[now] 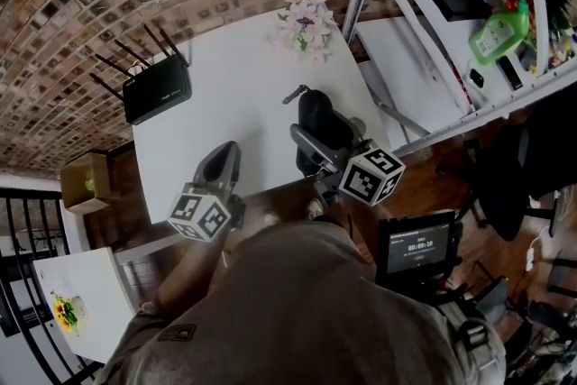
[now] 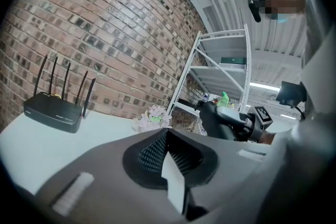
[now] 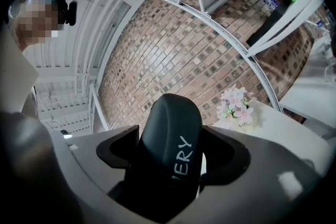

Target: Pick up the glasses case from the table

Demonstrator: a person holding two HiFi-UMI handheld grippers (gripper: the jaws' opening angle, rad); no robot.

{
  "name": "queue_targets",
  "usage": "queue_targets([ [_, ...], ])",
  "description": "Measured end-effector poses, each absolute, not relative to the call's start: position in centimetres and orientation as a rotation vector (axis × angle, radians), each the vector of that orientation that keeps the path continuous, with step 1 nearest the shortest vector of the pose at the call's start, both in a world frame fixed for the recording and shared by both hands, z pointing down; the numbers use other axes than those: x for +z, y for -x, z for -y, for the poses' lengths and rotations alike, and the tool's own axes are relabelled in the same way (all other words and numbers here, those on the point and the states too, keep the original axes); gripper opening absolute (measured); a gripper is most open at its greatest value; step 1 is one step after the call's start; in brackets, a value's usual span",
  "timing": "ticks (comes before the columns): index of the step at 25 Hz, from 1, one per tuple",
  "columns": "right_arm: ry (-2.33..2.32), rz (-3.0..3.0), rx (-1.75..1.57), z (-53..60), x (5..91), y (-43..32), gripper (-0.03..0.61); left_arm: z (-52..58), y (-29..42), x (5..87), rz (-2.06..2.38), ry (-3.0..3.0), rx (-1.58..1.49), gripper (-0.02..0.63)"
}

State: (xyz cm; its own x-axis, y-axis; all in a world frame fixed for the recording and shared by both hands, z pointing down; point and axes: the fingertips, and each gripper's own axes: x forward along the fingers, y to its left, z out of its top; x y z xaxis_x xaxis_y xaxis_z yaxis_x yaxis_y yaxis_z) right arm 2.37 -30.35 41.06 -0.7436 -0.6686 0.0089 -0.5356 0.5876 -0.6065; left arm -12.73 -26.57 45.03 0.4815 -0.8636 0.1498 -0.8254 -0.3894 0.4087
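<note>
The black glasses case (image 1: 322, 127) is off the white table (image 1: 236, 86), raised near its front right edge. My right gripper (image 1: 313, 142) is shut on the case. In the right gripper view the case (image 3: 169, 150) stands upright between the jaws, white lettering on its side, and hides the gap. My left gripper (image 1: 222, 163) hangs over the table's front edge to the left, its jaws shut with nothing in them (image 2: 168, 140). From the left gripper view the held case (image 2: 214, 120) shows to the right.
A black router (image 1: 158, 91) with antennas sits at the table's back left, and a pale flower bunch (image 1: 306, 22) at the back right. A white shelf rack (image 1: 424, 22) with a green bottle (image 1: 498, 32) stands to the right. A cardboard box (image 1: 87, 181) lies left.
</note>
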Motion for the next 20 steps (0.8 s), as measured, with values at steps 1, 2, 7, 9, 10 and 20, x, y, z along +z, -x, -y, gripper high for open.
queue_targets([
  [1, 0.998, -2.598, -0.883, 30.28, 41.04, -2.32, 0.382, 26.51, 12.76, 45.03, 1.405, -2.303, -0.12, -0.011],
  [2, 0.995, -2.599, -0.882, 30.2, 41.04, -2.27, 0.382, 26.46, 12.77, 45.05, 1.405, -2.304, -0.12, -0.011],
  [7, 0.995, -2.603, -0.885, 30.22, 41.15, -2.0, 0.382, 26.43, 12.98, 45.12, 1.405, -2.302, -0.125, -0.011],
  [9, 0.995, -2.604, -0.886, 30.31, 41.17, -1.93, 0.382, 26.56, 13.08, 45.14, 1.407, -2.301, -0.128, -0.011],
  [10, 0.995, -2.604, -0.887, 30.36, 41.19, -1.91, 0.382, 26.63, 13.11, 45.16, 1.409, -2.3, -0.13, -0.011],
  [20, 0.999, -2.607, -0.891, 30.74, 41.43, -1.64, 0.382, 27.0, 13.21, 45.47, 1.407, -2.294, -0.144, -0.011],
])
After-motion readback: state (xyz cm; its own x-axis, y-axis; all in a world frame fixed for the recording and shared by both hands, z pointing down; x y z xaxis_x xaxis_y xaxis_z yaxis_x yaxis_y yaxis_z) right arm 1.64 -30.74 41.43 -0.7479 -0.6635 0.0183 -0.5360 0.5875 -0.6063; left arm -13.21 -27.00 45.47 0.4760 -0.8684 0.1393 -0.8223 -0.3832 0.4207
